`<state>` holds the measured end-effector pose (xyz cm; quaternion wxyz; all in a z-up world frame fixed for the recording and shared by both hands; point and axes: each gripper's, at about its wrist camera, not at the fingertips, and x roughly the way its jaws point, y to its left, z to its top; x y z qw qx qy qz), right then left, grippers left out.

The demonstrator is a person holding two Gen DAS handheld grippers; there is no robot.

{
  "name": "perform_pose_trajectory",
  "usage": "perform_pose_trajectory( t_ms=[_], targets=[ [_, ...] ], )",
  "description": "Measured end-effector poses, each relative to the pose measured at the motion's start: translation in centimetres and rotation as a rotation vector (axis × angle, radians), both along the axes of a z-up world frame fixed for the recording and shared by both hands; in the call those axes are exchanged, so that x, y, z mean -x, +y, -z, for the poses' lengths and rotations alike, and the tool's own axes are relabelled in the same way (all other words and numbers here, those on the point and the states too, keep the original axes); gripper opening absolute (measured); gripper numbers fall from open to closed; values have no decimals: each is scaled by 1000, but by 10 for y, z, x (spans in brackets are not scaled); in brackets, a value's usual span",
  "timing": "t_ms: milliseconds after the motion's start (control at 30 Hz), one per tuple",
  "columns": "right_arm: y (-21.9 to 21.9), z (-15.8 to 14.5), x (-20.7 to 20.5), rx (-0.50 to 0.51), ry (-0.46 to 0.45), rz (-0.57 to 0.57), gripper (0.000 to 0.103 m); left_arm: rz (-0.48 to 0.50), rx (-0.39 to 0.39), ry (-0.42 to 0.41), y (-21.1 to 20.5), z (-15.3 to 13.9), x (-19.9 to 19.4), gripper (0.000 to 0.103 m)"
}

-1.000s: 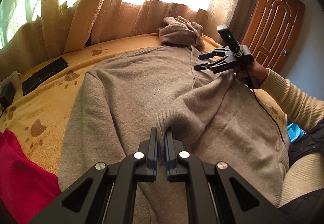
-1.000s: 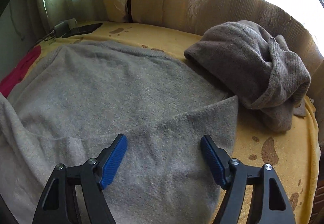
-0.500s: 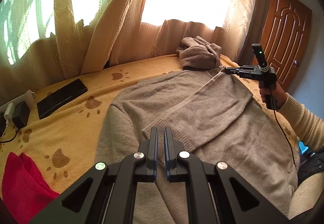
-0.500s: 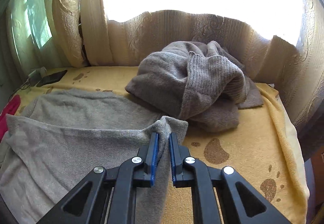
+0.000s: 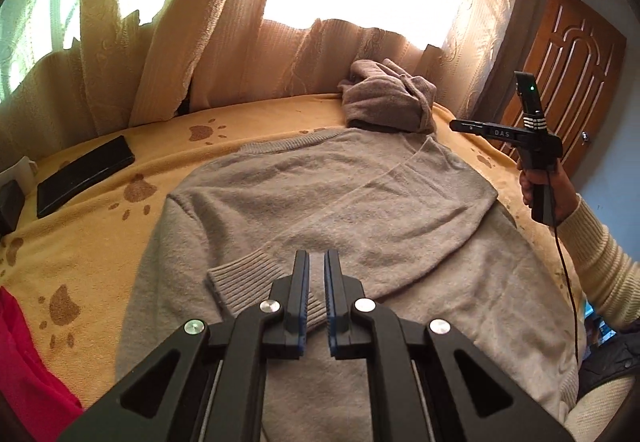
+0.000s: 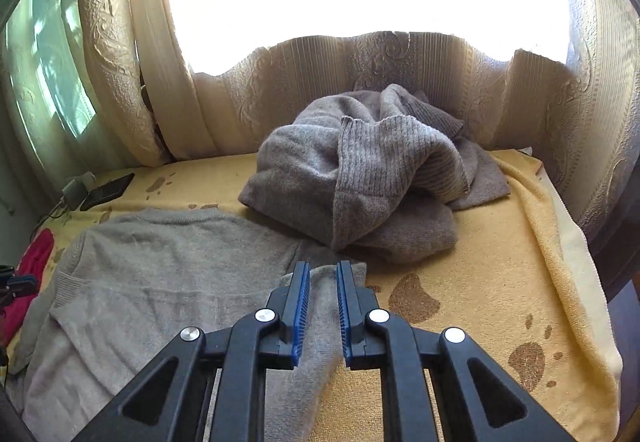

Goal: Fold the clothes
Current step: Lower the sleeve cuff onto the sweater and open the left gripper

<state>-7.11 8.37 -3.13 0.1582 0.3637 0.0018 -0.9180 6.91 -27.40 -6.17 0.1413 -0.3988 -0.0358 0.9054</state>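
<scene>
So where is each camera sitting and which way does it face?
Left wrist: sits on the left gripper, looks along the sweater toward the curtains; shows its own fingers, the right gripper and the right hand.
Right wrist: sits on the right gripper at the sweater's edge, faces the crumpled pile.
Both see sweater, pile, blanket.

A black phone (image 5: 82, 175) lay on the yellow paw-print blanket (image 5: 80, 242) (near the curtains (image 5: 168, 42)); a wooden door (image 5: 568, 82) stood rightward.
</scene>
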Motion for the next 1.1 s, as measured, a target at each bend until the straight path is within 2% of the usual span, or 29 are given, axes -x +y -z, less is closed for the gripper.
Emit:
perform_pose_trajectory(
  t_ms=[133,267,333,433,633,667,733,767,800,833,900,967,1000,1100],
  targets=[
    [-8,1,4,-3,-20,-30,15,-57,33,-77,10,31,21,9],
    [-31,28,14,-84,-96,-103,15,-138,49,-99,-9,40,21,9],
    [-33,48,24,-129,-148,-95,15,-179,57,-110,-18,45,21,9],
    [-28,54,26,-125,-137,-96,15,-188,87,-102,-23,48,17,9],
    [-32,52,15,-168,-108,-87,19,-198,77,-94,-26,49,17,9],
    [-32,50,12,-170,-103,-77,23,-198,78,-93,-26,49,16,9],
    [-33,41,0,-163,-76,-70,42,-200,84,-92,-24,48,16,9],
    [-36,35,-9,-161,-50,-72,63,-206,88,-94,-23,47,16,9],
    [-39,28,-19,-166,-19,-77,71,-214,93,-96,-20,46,16,9],
    [-42,22,-29,-175,6,-85,71,-221,97,-98,-17,45,15,11],
    [-53,14,-47,-212,33,-117,71,-231,106,-94,-8,40,12,30],
    [-65,10,-63,-236,45,-153,71,-234,96,-73,2,33,8,75],
    [-70,10,-70,-244,45,-172,71,-232,88,-51,7,28,4,81],
    [-86,19,-83,-258,19,-212,71,-224,84,-14,20,21,-2,83]
  ],
)
